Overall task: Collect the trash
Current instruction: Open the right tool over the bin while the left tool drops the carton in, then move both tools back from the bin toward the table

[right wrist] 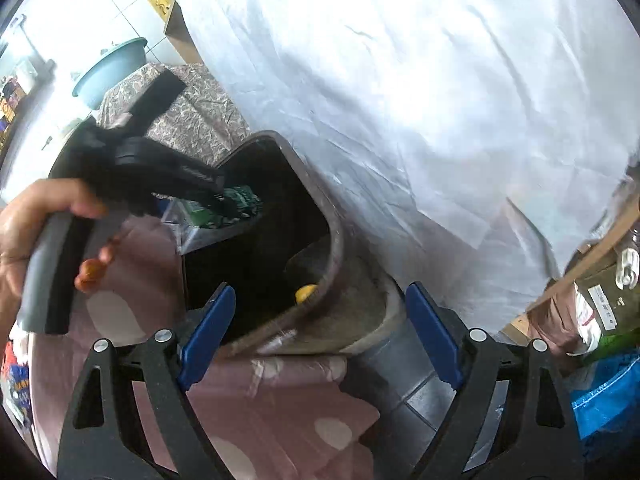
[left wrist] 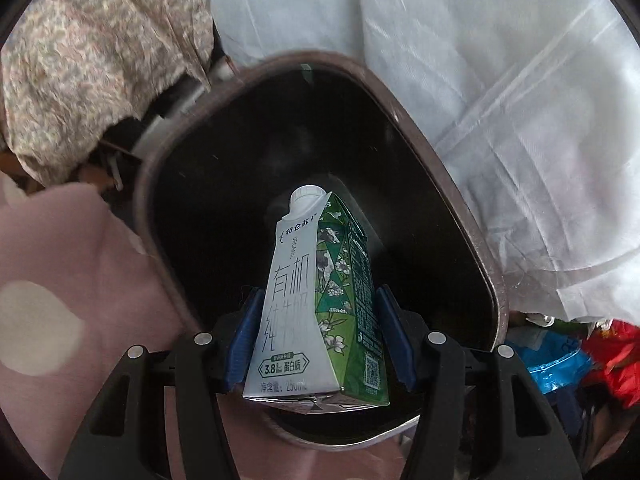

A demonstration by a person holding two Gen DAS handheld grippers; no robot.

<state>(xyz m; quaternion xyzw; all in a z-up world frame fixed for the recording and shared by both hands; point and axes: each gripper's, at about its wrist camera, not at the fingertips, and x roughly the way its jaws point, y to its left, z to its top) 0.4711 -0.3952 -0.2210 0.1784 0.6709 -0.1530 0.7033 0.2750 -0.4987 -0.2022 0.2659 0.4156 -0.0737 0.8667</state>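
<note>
My left gripper [left wrist: 316,344] is shut on a white and green milk carton [left wrist: 316,300] with a white cap, held cap-down over the open mouth of a dark trash bin [left wrist: 452,184]. In the right wrist view the left gripper [right wrist: 224,204] holds the carton [right wrist: 236,204] over the bin [right wrist: 336,240]. My right gripper [right wrist: 320,336] is open and empty, just in front of the bin's near rim. A small yellow object [right wrist: 306,293] lies inside the bin.
A white plastic sheet [right wrist: 420,100] hangs behind the bin. Pink dotted fabric [right wrist: 260,400] lies in front. A floral cloth [left wrist: 100,60] covers something at the left. A teal basin [right wrist: 112,68] stands far left. Blue and red bags [left wrist: 580,356] lie at the right.
</note>
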